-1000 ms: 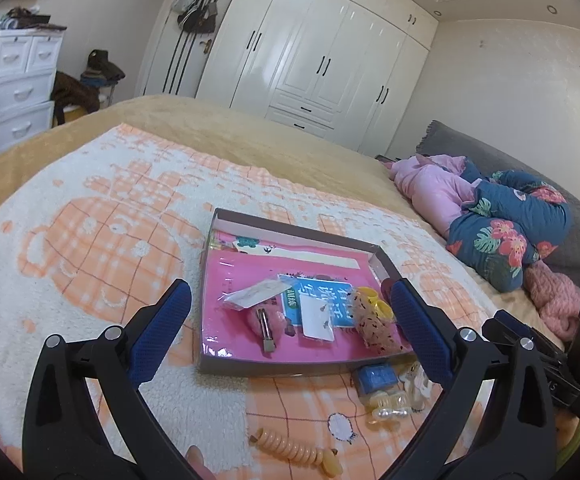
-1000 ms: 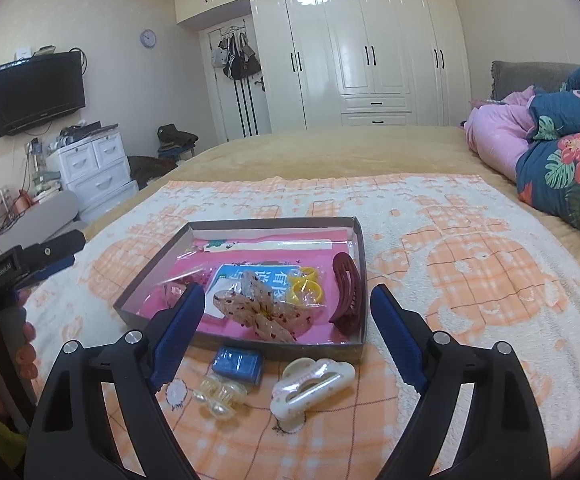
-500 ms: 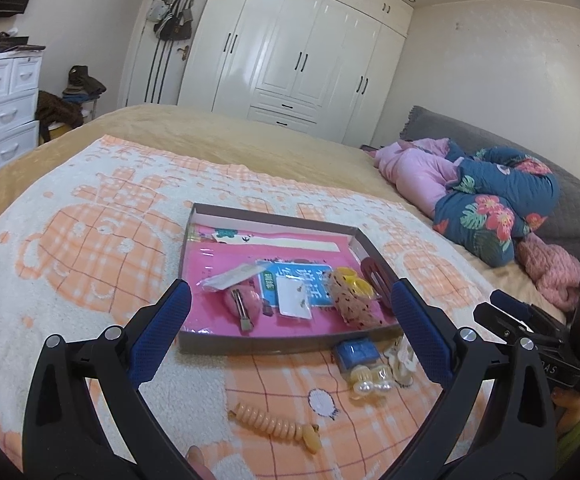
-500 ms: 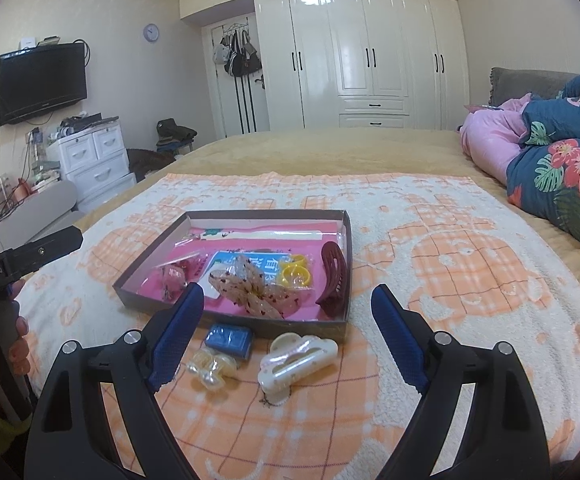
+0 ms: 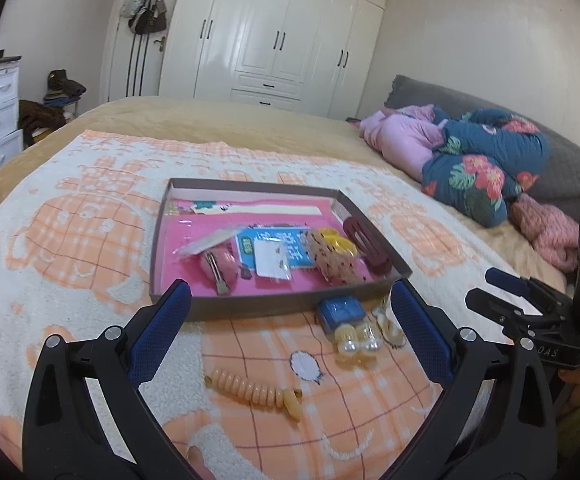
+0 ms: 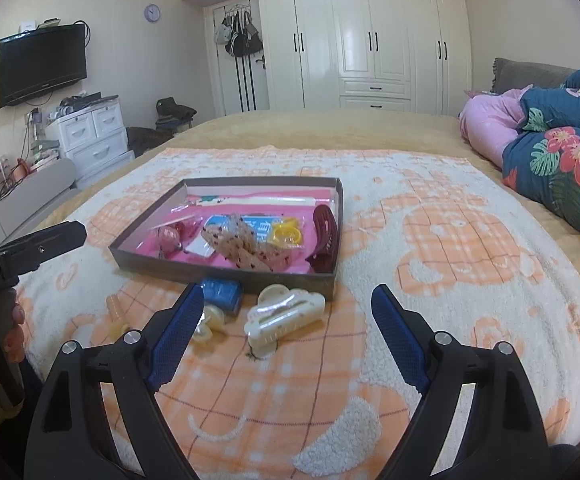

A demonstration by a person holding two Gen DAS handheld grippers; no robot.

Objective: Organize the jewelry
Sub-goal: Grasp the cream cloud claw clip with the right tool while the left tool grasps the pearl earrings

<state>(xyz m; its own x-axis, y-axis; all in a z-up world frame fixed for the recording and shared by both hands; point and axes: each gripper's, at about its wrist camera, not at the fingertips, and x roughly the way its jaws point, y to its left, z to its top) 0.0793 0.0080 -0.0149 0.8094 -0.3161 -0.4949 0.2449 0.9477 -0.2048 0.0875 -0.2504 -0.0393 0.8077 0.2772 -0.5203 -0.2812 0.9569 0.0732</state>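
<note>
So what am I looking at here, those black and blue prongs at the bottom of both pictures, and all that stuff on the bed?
Those prongs are hand-held grippers, one in each of a person's hands, with a camera on each looking along its fingers. One picture comes from the left gripper, the other from the right gripper. Both are open and hold nothing. On the blanket lies a shallow box with hair clips and small packets inside. In front of it, outside, lie a white claw clip, a small blue box, pearl pieces and a coiled orange hair tie.
</note>
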